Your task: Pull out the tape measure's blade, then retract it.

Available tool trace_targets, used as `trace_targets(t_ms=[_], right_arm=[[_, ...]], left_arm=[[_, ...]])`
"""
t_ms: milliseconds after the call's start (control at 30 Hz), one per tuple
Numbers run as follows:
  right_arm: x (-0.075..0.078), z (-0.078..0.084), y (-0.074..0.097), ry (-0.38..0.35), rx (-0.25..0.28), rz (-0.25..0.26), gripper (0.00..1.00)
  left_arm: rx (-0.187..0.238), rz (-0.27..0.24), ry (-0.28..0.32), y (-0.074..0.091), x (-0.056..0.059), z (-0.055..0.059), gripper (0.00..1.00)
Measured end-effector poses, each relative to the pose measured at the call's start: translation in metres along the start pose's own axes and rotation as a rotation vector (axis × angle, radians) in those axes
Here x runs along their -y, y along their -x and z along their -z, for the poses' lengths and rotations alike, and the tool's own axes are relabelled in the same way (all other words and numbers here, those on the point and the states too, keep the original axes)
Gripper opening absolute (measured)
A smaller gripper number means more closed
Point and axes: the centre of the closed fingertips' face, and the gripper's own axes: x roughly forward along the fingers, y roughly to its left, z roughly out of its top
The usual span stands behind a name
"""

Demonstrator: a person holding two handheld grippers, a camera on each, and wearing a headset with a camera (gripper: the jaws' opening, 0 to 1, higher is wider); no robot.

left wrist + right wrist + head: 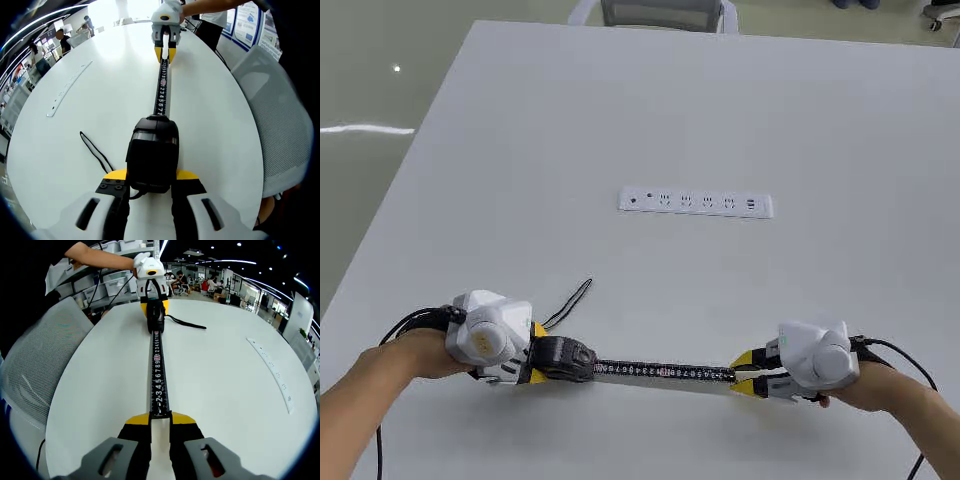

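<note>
Tape measure [563,359] clamped in left tongs [538,354]; right tongs [745,372] pinch its blade [660,372].

One tape measure [563,359], one power strip [696,203], one table [670,110] — two tongs [538,355] [742,372].

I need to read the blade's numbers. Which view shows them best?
The right gripper view: the blade runs straight from the right claw, numerals large. The left gripper view shows it smaller beyond the case in the left claw; the head view shows a thin strip.
</note>
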Motion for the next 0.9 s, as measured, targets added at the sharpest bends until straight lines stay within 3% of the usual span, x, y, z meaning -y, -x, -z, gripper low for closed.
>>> trace_targets(t_ms=[900], right_arm=[[0.002, 0.013, 0.009, -0.019, -0.009, 0.020, 0.11]], left_arm=[[-0.007, -0.001, -0.004, 0.000, 0.001, -0.001, 0.28]])
